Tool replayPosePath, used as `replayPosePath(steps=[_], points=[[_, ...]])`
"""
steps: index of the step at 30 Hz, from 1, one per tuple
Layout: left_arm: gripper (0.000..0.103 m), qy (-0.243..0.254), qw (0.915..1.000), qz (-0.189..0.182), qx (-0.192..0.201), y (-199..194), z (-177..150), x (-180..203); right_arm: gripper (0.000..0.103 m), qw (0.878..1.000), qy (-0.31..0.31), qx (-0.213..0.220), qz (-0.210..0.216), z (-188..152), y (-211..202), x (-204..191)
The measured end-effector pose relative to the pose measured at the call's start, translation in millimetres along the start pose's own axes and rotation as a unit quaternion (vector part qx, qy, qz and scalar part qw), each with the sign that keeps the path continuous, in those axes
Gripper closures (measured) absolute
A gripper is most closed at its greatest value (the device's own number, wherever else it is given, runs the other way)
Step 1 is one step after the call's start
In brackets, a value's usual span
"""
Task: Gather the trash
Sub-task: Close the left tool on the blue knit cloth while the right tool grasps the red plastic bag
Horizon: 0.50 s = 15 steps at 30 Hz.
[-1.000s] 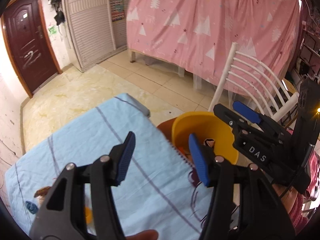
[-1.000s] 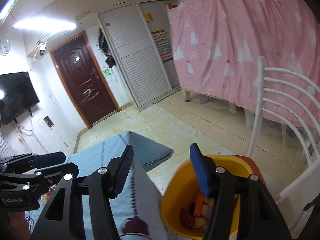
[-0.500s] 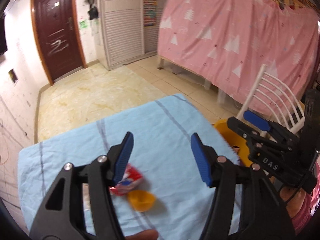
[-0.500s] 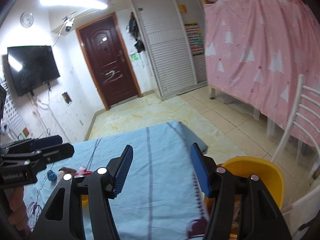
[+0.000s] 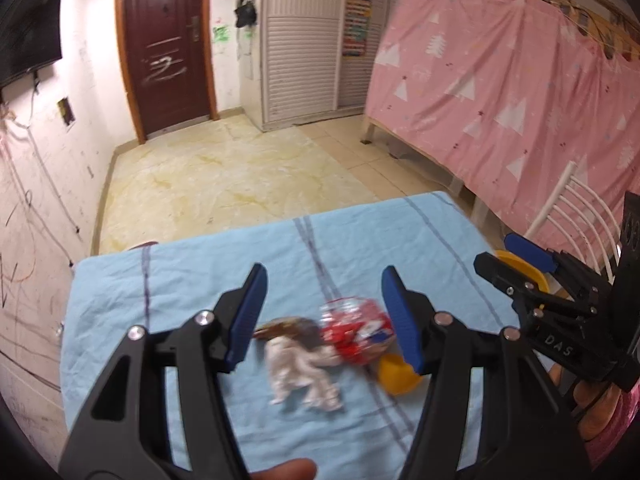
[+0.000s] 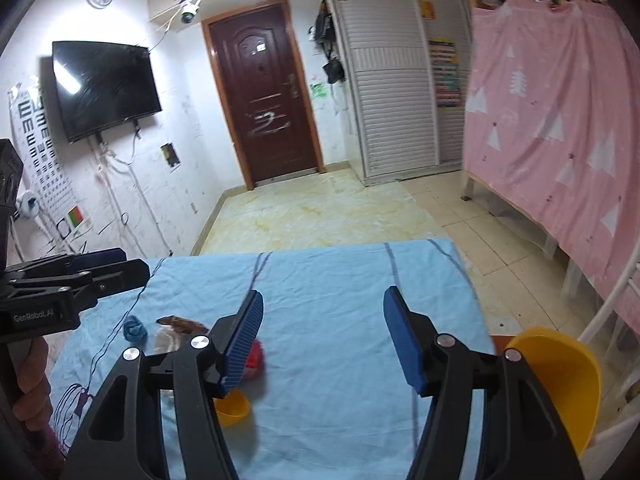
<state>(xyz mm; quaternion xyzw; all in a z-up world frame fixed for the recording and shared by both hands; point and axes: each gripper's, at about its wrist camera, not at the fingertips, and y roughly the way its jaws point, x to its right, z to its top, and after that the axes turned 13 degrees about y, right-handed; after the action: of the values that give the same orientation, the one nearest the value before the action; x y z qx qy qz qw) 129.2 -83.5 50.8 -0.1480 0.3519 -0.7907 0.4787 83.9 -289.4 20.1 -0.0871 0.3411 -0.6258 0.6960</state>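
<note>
The left gripper (image 5: 324, 316) and right gripper (image 6: 322, 338) are both held spread, nothing between their fingers. A red wrapper (image 5: 356, 330), crumpled white tissue (image 5: 304, 372) and brown scrap (image 5: 286, 326) are blurred. The small yellow cup (image 5: 394, 374) is partly hidden by a finger.

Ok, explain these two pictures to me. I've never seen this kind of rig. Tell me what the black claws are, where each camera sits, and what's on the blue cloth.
No robot here: a person holds a clamp-like tool in each hand, and each carries its own camera looking along its blue-padded fingers. One picture looks past the left hand-held gripper, the other past the right hand-held gripper. Both are open and hold nothing. On the blue cloth lie a red wrapper, a crumpled tissue, a brown wrapper and a small orange cup. A yellow bin stands off the right edge.
</note>
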Motion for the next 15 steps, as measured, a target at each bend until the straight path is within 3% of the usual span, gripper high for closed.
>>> replayPosePath(steps=[10, 15], points=[[0.046, -0.038, 0.9981, 0.03, -0.039, 10, -34, -51, 0.038, 0.994, -0.028, -0.09, 0.058, -12, 42, -45], [0.046, -0.057, 0.9957, 0.035, -0.064, 22, -53, -69, 0.034, 0.99, -0.043, -0.12, 0.059, -18, 58, -58]])
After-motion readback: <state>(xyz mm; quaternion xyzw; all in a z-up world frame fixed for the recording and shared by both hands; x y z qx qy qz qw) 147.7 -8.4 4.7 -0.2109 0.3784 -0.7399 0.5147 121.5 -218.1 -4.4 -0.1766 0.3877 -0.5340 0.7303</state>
